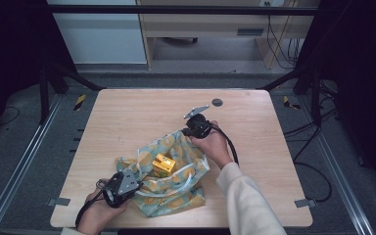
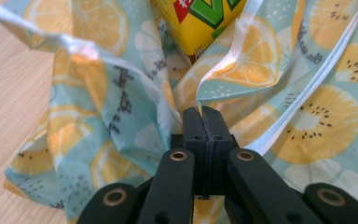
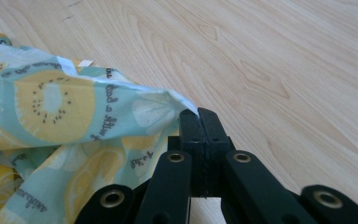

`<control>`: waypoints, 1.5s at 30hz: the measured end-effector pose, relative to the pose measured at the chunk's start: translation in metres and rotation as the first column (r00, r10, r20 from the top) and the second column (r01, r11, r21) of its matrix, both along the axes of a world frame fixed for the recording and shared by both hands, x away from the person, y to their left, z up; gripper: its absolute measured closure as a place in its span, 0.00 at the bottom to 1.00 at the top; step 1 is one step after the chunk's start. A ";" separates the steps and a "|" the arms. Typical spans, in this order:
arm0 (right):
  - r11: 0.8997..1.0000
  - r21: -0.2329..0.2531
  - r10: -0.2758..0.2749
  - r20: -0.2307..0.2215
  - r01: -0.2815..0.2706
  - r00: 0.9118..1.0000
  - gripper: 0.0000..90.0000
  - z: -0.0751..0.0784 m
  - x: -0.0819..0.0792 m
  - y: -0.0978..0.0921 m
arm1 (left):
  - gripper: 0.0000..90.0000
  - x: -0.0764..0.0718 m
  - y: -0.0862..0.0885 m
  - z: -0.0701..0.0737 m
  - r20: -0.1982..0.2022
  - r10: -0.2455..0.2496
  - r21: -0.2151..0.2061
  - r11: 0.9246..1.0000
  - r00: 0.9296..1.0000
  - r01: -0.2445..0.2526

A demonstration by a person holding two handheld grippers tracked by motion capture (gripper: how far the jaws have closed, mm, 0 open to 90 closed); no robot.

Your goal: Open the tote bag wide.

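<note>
A lab: black frame rails (image 1: 176, 10) surround the wooden table (image 1: 127, 112).

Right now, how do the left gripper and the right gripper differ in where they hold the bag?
The left gripper pinches the bag at its near edge, close to the yellow carton. The right gripper pinches the far corner, over bare table. Both are shut on the fabric.

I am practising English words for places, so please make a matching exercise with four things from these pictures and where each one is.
Things:
1. yellow carton
2. left gripper
3. right gripper
4. grey round mark

Places or states:
a. shut on the bag's far edge
b. on the bare table, far side
c. on the open fruit-print bag
d. shut on the bag's near edge

Pairs: 1-c, 2-d, 3-a, 4-b
</note>
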State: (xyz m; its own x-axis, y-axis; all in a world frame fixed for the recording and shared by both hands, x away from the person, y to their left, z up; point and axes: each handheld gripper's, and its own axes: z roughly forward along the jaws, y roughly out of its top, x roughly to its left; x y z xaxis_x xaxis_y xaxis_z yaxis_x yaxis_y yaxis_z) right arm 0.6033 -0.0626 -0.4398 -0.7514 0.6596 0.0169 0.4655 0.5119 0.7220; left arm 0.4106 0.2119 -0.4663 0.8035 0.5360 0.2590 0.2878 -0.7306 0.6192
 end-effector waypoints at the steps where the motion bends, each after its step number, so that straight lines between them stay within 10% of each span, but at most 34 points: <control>1: 1.000 -0.009 -0.002 -0.001 0.002 1.000 1.00 -0.001 0.001 -0.002 | 1.00 0.000 0.000 0.000 -0.001 -0.001 0.002 1.000 1.000 0.001; 20: 0.996 -0.075 -0.061 -0.039 0.058 0.997 1.00 -0.029 0.006 -0.017 | 1.00 0.001 -0.002 -0.007 -0.039 -0.001 0.035 0.999 0.999 0.002; 45: 0.986 -0.126 -0.108 0.005 0.108 0.994 1.00 -0.031 0.008 -0.022 | 1.00 0.000 -0.004 -0.009 -0.048 -0.009 0.049 0.999 0.999 0.012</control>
